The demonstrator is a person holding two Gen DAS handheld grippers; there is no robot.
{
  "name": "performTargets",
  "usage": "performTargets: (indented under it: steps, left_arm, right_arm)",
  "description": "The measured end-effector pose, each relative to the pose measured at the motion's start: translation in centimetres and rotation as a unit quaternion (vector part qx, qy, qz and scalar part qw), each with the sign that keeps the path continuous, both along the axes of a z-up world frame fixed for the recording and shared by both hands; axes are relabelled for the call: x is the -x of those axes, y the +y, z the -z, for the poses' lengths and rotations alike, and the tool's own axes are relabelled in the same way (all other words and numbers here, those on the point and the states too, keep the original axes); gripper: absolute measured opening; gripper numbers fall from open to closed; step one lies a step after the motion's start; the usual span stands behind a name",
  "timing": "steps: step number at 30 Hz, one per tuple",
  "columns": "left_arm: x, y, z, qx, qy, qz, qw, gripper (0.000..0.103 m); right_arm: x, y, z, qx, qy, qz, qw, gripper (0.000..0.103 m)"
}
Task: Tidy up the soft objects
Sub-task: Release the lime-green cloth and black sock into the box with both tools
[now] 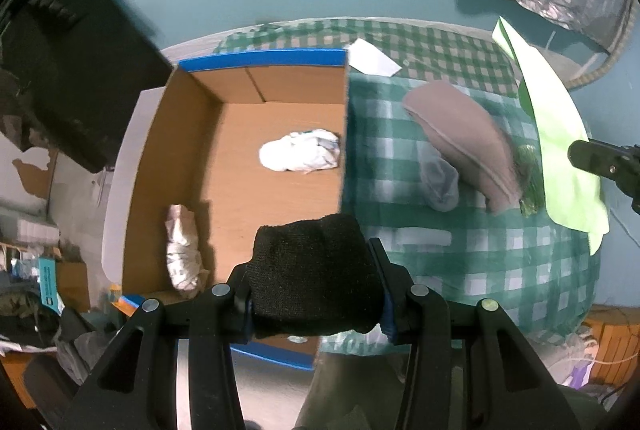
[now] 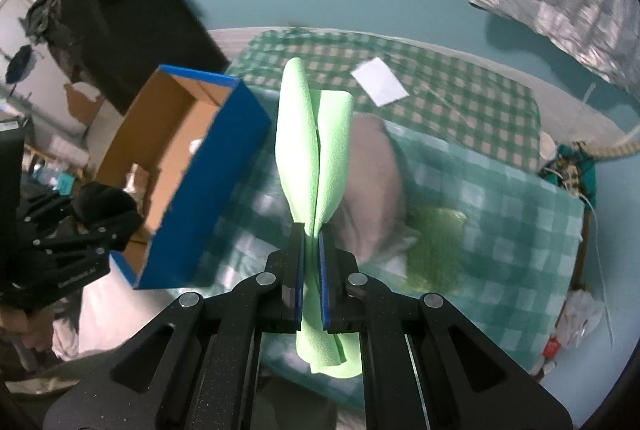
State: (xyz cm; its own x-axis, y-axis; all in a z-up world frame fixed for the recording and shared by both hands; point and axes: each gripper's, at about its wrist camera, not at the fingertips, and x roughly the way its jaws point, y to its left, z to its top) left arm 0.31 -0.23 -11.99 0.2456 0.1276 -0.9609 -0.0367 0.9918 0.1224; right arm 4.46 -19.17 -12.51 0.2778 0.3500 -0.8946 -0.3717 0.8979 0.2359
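Note:
My left gripper [image 1: 314, 286] is shut on a black knit cloth [image 1: 312, 270] and holds it over the near edge of an open cardboard box with blue outer walls [image 1: 260, 56]. A white bundle [image 1: 300, 150] and a pale rolled cloth [image 1: 182, 246] lie inside the box. My right gripper [image 2: 310, 250] is shut on a light green foam sheet [image 2: 312, 134], held upright above the checked bed cover; the sheet also shows in the left wrist view [image 1: 560, 134]. A beige cloth [image 1: 464, 138], a grey sock [image 1: 440, 178] and a green fuzzy piece [image 2: 436, 242] lie on the cover.
The bed with its green checked cover [image 1: 460, 250] fills the middle. A white paper [image 1: 370, 58] lies at its far side. A dark cabinet [image 1: 60, 62] stands to the left of the box. Clutter lies on the floor at left and right.

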Motion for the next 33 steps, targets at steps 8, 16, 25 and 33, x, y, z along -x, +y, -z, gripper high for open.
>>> performTargets:
  steps: [8, 16, 25, 33]
  left_arm:
    - [0.3, 3.6, -0.4, -0.002, -0.003, -0.033, 0.9995, 0.046]
    - [0.9, 7.5, -0.2, -0.003, -0.004, -0.067, 0.9977, 0.046]
    - [0.8, 11.7, 0.4, -0.002, -0.002, -0.100, 0.9950, 0.046]
    - [0.2, 14.4, 1.8, 0.006, 0.007, -0.117, 0.9931, 0.046]
  right_arm:
    - [-0.5, 5.2, -1.0, -0.010, -0.009, -0.048, 0.999, 0.005]
    - [-1.1, 10.4, -1.2, -0.015, -0.012, -0.093, 0.996, 0.005]
    - [-2.0, 16.1, -1.3, -0.017, -0.012, -0.129, 0.991, 0.005]
    - [-2.5, 20.4, -0.2, -0.010, -0.005, -0.150, 0.989, 0.005]
